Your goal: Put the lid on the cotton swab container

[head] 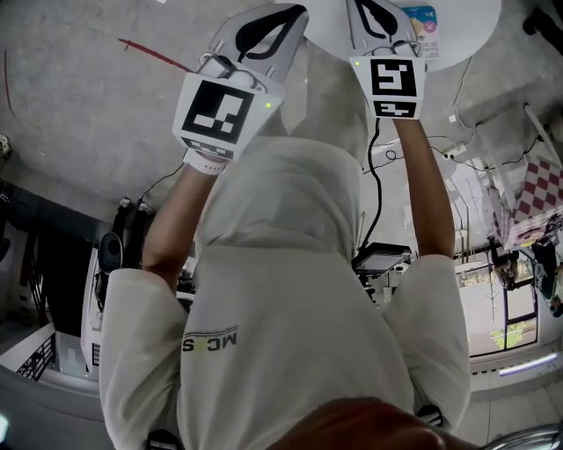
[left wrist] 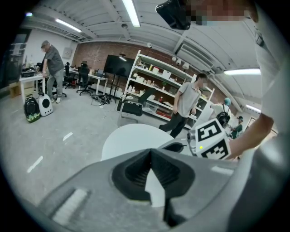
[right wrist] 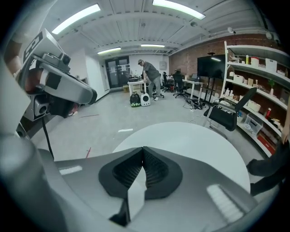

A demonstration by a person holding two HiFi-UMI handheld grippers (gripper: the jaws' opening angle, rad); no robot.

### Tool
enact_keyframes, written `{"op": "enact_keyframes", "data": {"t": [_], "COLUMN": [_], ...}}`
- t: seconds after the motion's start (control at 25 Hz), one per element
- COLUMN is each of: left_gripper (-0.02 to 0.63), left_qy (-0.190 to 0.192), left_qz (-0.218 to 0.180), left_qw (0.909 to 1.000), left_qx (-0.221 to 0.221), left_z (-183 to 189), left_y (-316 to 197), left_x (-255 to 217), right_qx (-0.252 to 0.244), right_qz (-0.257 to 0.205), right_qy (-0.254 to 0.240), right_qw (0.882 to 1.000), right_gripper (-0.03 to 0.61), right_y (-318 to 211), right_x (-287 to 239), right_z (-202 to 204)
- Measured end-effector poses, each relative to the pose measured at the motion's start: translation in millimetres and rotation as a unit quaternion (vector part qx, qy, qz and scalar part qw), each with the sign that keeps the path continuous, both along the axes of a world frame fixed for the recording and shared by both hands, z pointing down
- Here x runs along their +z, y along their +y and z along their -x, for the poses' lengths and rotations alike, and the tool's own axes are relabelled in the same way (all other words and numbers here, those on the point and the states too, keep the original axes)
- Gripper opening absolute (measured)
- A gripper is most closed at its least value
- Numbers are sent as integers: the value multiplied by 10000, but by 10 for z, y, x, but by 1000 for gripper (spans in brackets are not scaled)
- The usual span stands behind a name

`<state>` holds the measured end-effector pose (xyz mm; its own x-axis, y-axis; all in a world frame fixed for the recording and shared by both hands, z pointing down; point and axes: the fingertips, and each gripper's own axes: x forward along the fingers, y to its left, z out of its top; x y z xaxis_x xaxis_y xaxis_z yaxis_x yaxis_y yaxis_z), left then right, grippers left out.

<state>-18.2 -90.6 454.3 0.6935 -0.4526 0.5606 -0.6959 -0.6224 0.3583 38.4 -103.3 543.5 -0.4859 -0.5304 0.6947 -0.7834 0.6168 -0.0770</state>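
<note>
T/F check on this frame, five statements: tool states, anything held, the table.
1. The left tool is shut with nothing in it. True.
2. The right tool grips the lid. False: it is shut and empty.
3. The table is round and white. True.
4. Nothing lies on the table. False: the head view shows a blue-printed pack on it, beside the right tool.
5. The right tool's marker cube shows in the left gripper view. True.

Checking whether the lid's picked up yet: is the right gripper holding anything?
No, the right gripper has its grey jaws closed tip to tip with nothing between them, only the round white table beyond.
</note>
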Motion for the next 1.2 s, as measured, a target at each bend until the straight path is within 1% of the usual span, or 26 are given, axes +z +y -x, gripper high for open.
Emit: {"op": "enact_keyframes", "data": {"t": [0.36, 0.56, 0.72, 0.92, 1.04, 1.2], "left_gripper": [0, 0, 0, 0, 0, 0], "left_qy": [-52, -101, -132, -99, -104, -106], "left_qz": [74, 59, 23, -36, -89, -164], "left_qw": [10000, 9999, 9999, 9999, 9998, 9998], "left_qx": [23, 64, 73, 110, 144, 104], "left_z": [-21, -18, -18, -43, -43, -34], "left_y": [27, 45, 77, 53, 63, 83], "left_x": [86, 116, 104, 59, 26, -91], "right_qx": [144, 136, 198, 260, 274, 283], "right_qz": [50, -64, 139, 107, 79, -22], "right_qy": [4, -44, -189, -187, -183, -230], "right_qw": [9999, 9999, 9995, 9994, 9994, 9993], "right_gripper": [-2, -3, -5, -3, -3, -3], "right_y": [-46, -75, -66, -101, -88, -18], "right_x": [134, 192, 206, 213, 178, -22], "right_z": [-75, -112, -126, -133, -136, -134]}}
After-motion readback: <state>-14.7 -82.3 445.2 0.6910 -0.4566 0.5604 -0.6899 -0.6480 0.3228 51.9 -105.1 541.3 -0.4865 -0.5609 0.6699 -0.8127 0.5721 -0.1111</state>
